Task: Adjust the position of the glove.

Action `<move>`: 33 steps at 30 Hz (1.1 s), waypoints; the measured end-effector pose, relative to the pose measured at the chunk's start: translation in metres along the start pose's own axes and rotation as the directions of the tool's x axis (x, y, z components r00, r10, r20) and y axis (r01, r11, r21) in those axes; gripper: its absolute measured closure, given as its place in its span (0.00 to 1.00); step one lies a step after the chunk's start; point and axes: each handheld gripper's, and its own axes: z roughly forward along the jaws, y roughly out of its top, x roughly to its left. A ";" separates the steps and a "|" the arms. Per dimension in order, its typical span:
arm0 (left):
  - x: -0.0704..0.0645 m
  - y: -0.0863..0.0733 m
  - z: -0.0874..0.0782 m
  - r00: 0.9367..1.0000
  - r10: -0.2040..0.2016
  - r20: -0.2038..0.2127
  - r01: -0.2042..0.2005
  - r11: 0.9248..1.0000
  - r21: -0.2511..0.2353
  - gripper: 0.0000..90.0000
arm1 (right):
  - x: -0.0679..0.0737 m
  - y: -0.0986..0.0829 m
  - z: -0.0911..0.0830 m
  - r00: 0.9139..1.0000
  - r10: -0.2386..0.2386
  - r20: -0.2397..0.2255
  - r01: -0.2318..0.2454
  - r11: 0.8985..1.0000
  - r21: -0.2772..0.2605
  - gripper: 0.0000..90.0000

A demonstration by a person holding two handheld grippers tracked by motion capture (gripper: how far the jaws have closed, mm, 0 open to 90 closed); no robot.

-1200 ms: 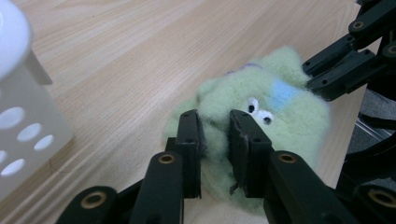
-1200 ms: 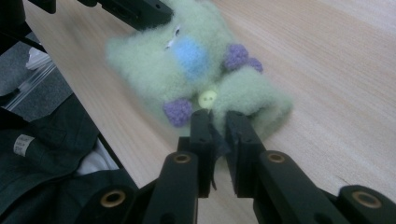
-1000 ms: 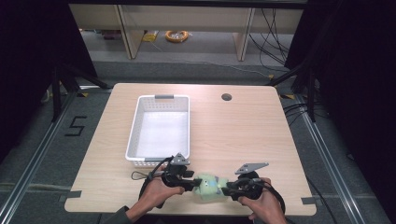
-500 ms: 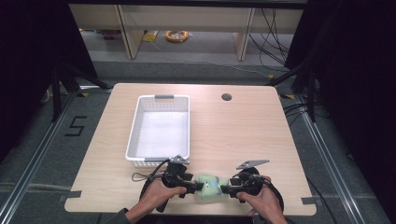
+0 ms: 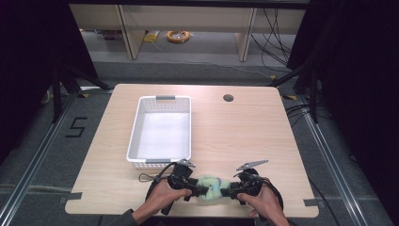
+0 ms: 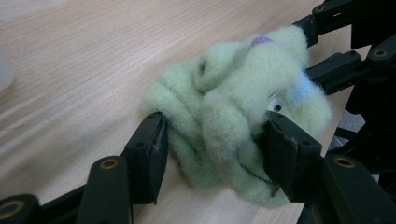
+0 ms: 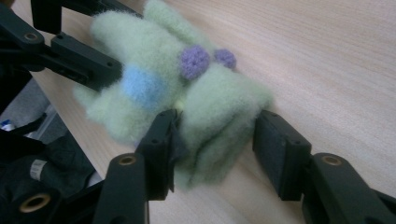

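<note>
A crumpled pale-green fleece cloth [image 5: 210, 187] with purple and blue spots lies on the bench [image 5: 244, 132] close to its near edge, roughly midway along it. The left claw [image 6: 212, 149] grips one end of the cloth between its jaws. The right claw [image 7: 215, 140] straddles the opposite end, one pad pressed into it, the other barely touching. A white perforated basket [image 5: 160, 131] stands toward the left edge.
</note>
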 end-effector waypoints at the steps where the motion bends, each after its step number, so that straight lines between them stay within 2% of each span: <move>1: 0.000 0.000 0.000 1.000 0.001 0.003 -0.001 1.000 -0.003 0.49 | 0.000 0.000 0.000 1.000 0.000 -0.003 0.000 1.000 -0.003 0.59; 5: 0.000 -0.002 0.001 1.000 0.001 0.012 0.000 1.000 -0.009 0.55 | 0.000 0.000 0.001 1.000 -0.004 -0.009 0.004 1.000 0.001 0.61; 6: 0.001 -0.003 0.003 0.999 0.001 0.032 0.000 1.000 -0.022 0.55 | 0.000 0.000 0.001 1.000 -0.004 -0.009 0.004 1.000 0.001 0.61; 7: 0.000 -0.002 0.002 1.000 0.004 0.015 -0.004 1.000 -0.007 0.58 | 0.000 0.000 0.001 1.000 -0.008 -0.004 0.008 1.000 -0.003 0.62; 8: 0.000 -0.002 0.002 1.000 0.004 0.015 -0.004 1.000 -0.007 0.60 | 0.000 0.000 0.001 1.000 -0.008 -0.004 0.008 1.000 -0.003 0.62; 9: 0.001 -0.003 0.003 0.999 0.010 0.036 -0.010 1.000 -0.021 0.63 | 0.000 0.000 0.001 1.000 -0.010 -0.013 0.010 1.000 -0.003 0.64; 11: 0.001 -0.004 0.003 0.999 0.010 0.037 -0.009 1.000 -0.028 0.66 | 0.000 -0.001 0.002 1.000 -0.010 -0.011 0.010 1.000 -0.008 0.65; 13: -0.001 -0.003 0.001 0.999 0.024 0.022 -0.023 1.000 -0.020 0.71 | -0.003 -0.001 0.002 0.999 0.007 -0.039 -0.008 1.000 -0.012 0.69; 14: -0.002 -0.003 0.001 0.999 0.023 0.024 -0.022 0.999 -0.023 0.71 | -0.003 -0.001 0.002 0.999 0.007 -0.039 -0.008 1.000 -0.012 0.69; 15: -0.001 -0.004 0.003 0.998 0.023 0.050 -0.021 0.999 -0.043 0.72 | -0.003 -0.002 0.002 0.999 0.010 -0.038 -0.010 1.000 -0.016 0.70; 19: -0.002 -0.006 0.002 0.999 0.031 0.044 -0.029 0.998 -0.060 0.75 | -0.001 -0.002 0.003 0.999 0.003 -0.045 -0.003 1.000 -0.018 0.76; 20: -0.002 -0.005 0.001 0.998 0.047 0.044 -0.044 0.997 -0.060 0.76 | -0.002 -0.002 0.003 0.998 -0.007 -0.061 0.005 0.999 -0.032 0.79; 21: -0.002 -0.005 0.001 0.998 0.047 0.044 -0.044 0.997 -0.060 0.76 | -0.001 -0.002 0.002 0.999 -0.010 -0.050 0.008 0.999 -0.035 0.80; 22: -0.003 -0.005 0.000 0.998 0.049 0.038 -0.047 0.997 -0.062 0.77 | 0.000 -0.002 0.002 0.999 -0.015 -0.039 0.014 0.999 -0.042 0.81; 23: -0.005 -0.005 -0.002 0.998 0.053 0.019 -0.052 0.997 -0.049 0.77 | 0.003 -0.002 0.001 0.999 -0.002 -0.047 0.000 0.999 -0.040 0.82; 24: -0.005 -0.005 -0.001 0.998 0.053 0.038 -0.050 0.996 -0.068 0.77 | 0.003 -0.002 0.001 0.999 -0.002 -0.047 0.000 0.999 -0.040 0.82; 26: -0.005 -0.005 -0.003 0.997 0.067 0.046 -0.064 0.996 -0.069 0.78 | 0.003 -0.001 -0.002 0.998 -0.052 -0.034 0.050 0.998 -0.048 0.83; 30: -0.007 -0.004 -0.007 0.996 0.074 0.048 -0.070 0.995 -0.075 0.79 | 0.008 -0.001 -0.005 0.999 -0.040 -0.020 0.039 0.998 -0.053 0.84; 33: -0.008 -0.004 -0.010 0.995 0.081 0.053 -0.076 0.994 -0.082 0.79 | 0.008 0.001 -0.009 0.996 -0.083 -0.023 0.081 0.994 -0.068 0.84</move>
